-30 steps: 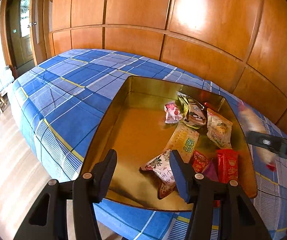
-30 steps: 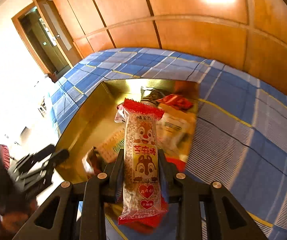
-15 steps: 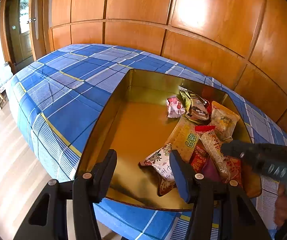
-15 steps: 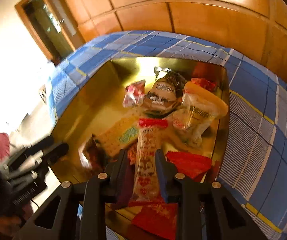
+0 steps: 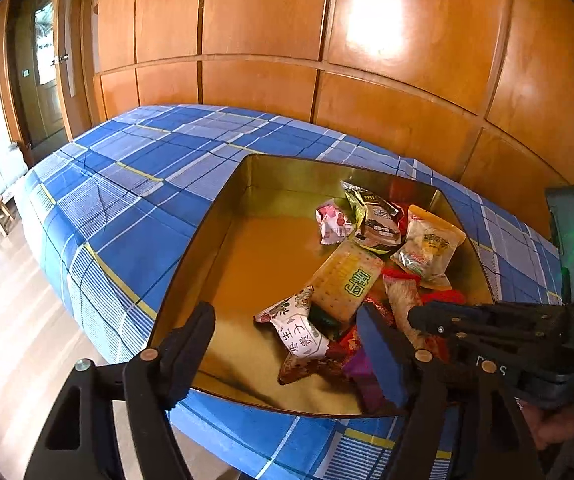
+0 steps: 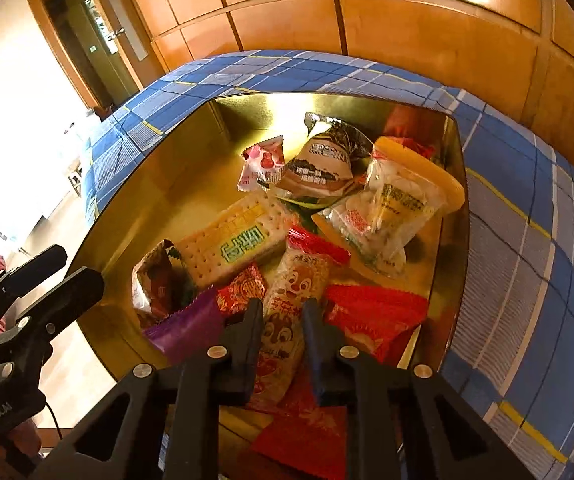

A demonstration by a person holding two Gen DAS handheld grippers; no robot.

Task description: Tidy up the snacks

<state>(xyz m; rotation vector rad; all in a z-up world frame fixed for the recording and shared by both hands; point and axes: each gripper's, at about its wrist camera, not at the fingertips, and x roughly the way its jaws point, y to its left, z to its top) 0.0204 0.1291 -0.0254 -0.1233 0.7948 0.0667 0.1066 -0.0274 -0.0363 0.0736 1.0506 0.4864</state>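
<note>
The squirrel-print snack bar (image 6: 287, 312), pinched in the right gripper (image 6: 283, 320) low over the gold tin (image 6: 135, 184), should be released gently onto the pile (left gripper (image 5: 287, 344) opening, holding nothing).

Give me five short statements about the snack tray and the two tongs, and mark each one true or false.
1. The right tongs are shut on the squirrel snack bar. True.
2. The left tongs grip the cracker packet. False: their jaws are opening with nothing pressed between the pads.
3. The gold tray sits on a blue plaid cloth. True.
4. The snacks are spread evenly over the tray. False: they crowd one side, and the other side is bare.
5. The purple wrapper lies outside the tray. False: it is inside, near the front wall.
</note>
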